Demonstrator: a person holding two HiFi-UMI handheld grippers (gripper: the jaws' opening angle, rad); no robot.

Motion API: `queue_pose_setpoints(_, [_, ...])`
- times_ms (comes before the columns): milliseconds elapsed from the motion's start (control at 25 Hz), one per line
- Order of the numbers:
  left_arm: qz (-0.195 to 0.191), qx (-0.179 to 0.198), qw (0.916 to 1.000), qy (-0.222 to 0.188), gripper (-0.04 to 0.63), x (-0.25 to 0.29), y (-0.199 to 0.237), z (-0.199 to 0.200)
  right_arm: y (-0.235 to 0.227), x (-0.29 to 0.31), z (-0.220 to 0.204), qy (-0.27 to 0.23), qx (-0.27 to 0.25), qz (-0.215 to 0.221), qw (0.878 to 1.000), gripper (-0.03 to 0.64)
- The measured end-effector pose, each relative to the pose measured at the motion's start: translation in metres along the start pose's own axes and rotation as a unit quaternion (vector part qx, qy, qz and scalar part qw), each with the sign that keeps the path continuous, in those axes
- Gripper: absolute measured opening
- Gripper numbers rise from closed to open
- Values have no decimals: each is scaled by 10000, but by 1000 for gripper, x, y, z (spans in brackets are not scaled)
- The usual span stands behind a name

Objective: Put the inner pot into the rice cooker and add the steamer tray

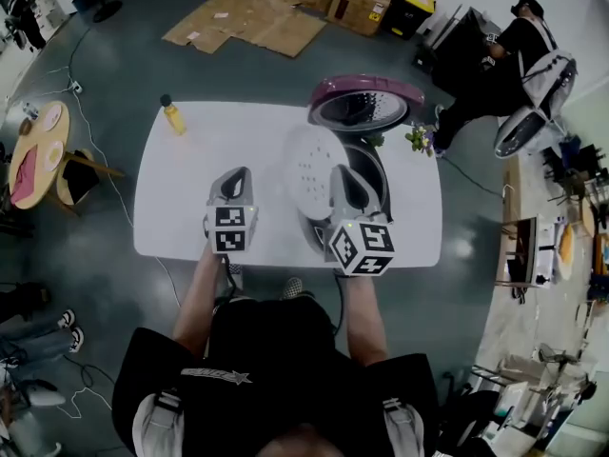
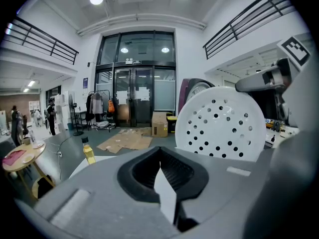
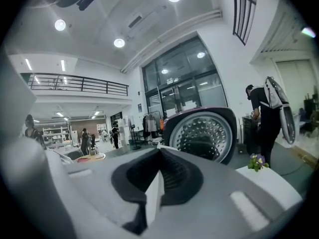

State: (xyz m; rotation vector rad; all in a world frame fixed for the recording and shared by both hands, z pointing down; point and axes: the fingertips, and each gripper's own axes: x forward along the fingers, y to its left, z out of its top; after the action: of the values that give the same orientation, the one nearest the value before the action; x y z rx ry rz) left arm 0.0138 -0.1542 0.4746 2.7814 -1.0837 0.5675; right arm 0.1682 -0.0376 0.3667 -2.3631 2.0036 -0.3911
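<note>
Closed left tongs [image 1: 235,172] and right tongs [image 1: 344,171] flank the steamer tray [image 1: 309,165].

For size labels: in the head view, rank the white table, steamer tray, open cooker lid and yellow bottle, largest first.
Largest: white table.
Next: open cooker lid and steamer tray look about alike, and the tray is partly covered, so I won't rank them.
Smallest: yellow bottle.

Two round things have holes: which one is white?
The steamer tray, nearest the person; the other is the shiny plate inside the purple lid.
</note>
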Motion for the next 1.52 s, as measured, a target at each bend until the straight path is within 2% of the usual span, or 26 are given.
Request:
queue_pose_setpoints(520, [27, 24, 10000, 16, 9, 7, -36, -1, -51, -21, -2, -84, 319, -100, 9994, 6])
queue_pose_setpoints(760, [19, 108, 9999, 56, 9, 11, -49, 0, -84, -26, -15, -6, 527, -327, 9981, 6])
queue_pose_setpoints(1120, [-80, 203, 9997, 139, 9, 20, -72, -2, -137, -35, -47, 312, 664, -749, 9945, 9])
queue_pose_setpoints(1520, [-263, 263, 9986, 378, 9, 40, -96, -15, -176, -35, -85, 747, 828, -939, 9893, 14])
